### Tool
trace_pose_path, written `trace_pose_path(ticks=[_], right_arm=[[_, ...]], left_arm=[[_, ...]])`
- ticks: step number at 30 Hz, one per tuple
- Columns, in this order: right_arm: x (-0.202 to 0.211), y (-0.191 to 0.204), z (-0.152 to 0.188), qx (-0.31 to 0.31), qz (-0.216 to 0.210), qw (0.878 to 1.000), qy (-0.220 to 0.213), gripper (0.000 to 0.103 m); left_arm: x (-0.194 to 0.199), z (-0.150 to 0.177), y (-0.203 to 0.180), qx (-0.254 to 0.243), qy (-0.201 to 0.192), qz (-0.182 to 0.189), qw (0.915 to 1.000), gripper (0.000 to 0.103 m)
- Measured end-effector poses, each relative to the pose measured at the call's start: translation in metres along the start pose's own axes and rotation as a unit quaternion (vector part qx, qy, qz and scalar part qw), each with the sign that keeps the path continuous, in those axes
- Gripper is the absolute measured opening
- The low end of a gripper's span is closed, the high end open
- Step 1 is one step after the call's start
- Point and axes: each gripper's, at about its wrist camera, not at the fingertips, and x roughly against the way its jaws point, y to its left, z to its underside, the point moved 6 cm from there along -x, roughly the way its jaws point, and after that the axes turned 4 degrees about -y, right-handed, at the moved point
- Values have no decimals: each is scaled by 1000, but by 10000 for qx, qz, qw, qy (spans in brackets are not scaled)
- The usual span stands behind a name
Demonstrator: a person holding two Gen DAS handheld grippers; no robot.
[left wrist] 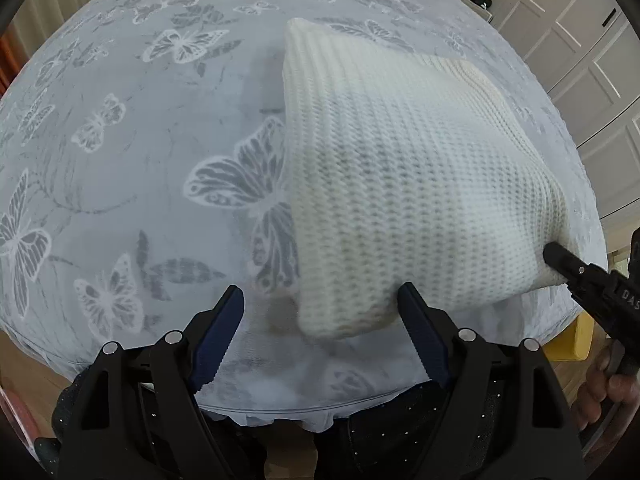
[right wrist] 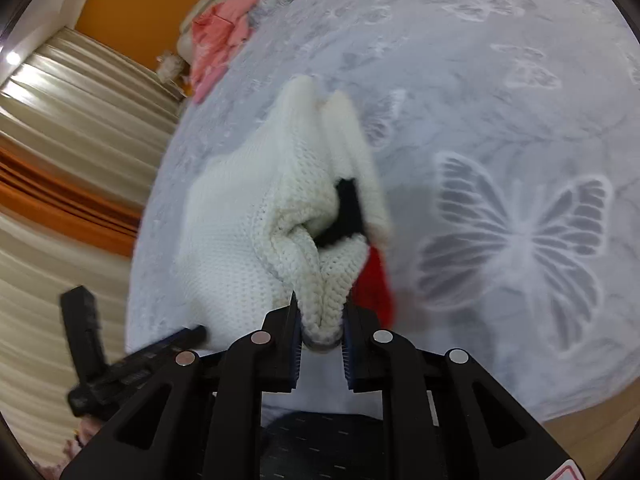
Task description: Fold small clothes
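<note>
A white knitted garment (left wrist: 404,184) lies folded on the bed with the grey butterfly cover (left wrist: 132,152). My left gripper (left wrist: 320,308) is open, its jaws wide on either side of the garment's near corner, gripping nothing. My right gripper (right wrist: 320,320) is shut on a bunched edge of the white knit (right wrist: 256,240) and lifts it; black and red patches (right wrist: 372,284) show inside the fold. The right gripper also shows in the left wrist view (left wrist: 560,258), pinching the garment's right corner. The left gripper shows in the right wrist view (right wrist: 132,360) at the lower left.
A pink garment (right wrist: 220,48) lies at the bed's far edge near beige curtains (right wrist: 68,128) and an orange wall. White cupboards (left wrist: 576,52) stand to the right of the bed. The bed's near edge (left wrist: 320,412) is just below my grippers.
</note>
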Motion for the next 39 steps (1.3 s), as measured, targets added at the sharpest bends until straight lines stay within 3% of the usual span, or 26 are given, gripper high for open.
trace_pose_path(ticks=[2,3,6,7,9,13,18,20,21,22,26,27,29,30,32,34,39], right_arm=[[-20,-16,16,25,207,9984,522,18],[-21,-19,17,5,249,9983,536,21],[2,-7,0,36,286,9995,151,35],[13,0,-12,35,301,9995,-98,46],[26,12,-32,130,446,9980,-425,59],[9,41,-67,643,453,9958,-474,66],[-34,35,-67,816,731,9939,-96,66],[-47,33,-63,802,648,9947,-11,47],[-52,35,-63,843,576,9948,56,24],[-52,38,-63,838,525,9951,47,22],[-22,60,-80,1053,170,9928,-544,20],[-26,55,-81,1009,203,9934,-511,21],[-55,31,-73,1003,684,9926,-9,25],[-63,24,-68,1005,808,9916,128,32],[-57,23,-66,918,689,9934,-56,40],[-50,24,-68,956,858,9915,-216,57],[-55,7,-66,517,727,9960,-31,69]], left_arm=[[-1,1,1,22,22,16,10000,77],[0,0,1,55,30,37,10000,77],[13,-8,1,125,-164,235,9995,77],[19,-14,1,91,-275,225,9993,77],[28,-29,-2,6,-429,213,9989,80],[24,-55,-7,118,-497,306,9982,82],[3,-69,-15,338,-405,465,9975,84],[-12,-72,-14,427,-317,424,9977,84],[-18,-73,-14,450,-266,430,9977,81],[-23,-74,-13,454,-215,419,9979,76],[-17,-83,-17,340,-331,357,9982,75],[-16,-85,-18,269,-370,295,9985,77],[-21,-88,-20,175,-335,189,9991,77],[-24,-87,-20,194,-262,162,9993,77],[-27,-87,-20,244,-201,183,9993,79],[-28,-86,-19,235,-199,157,9994,82],[-36,-85,-15,501,-113,371,9980,87]])
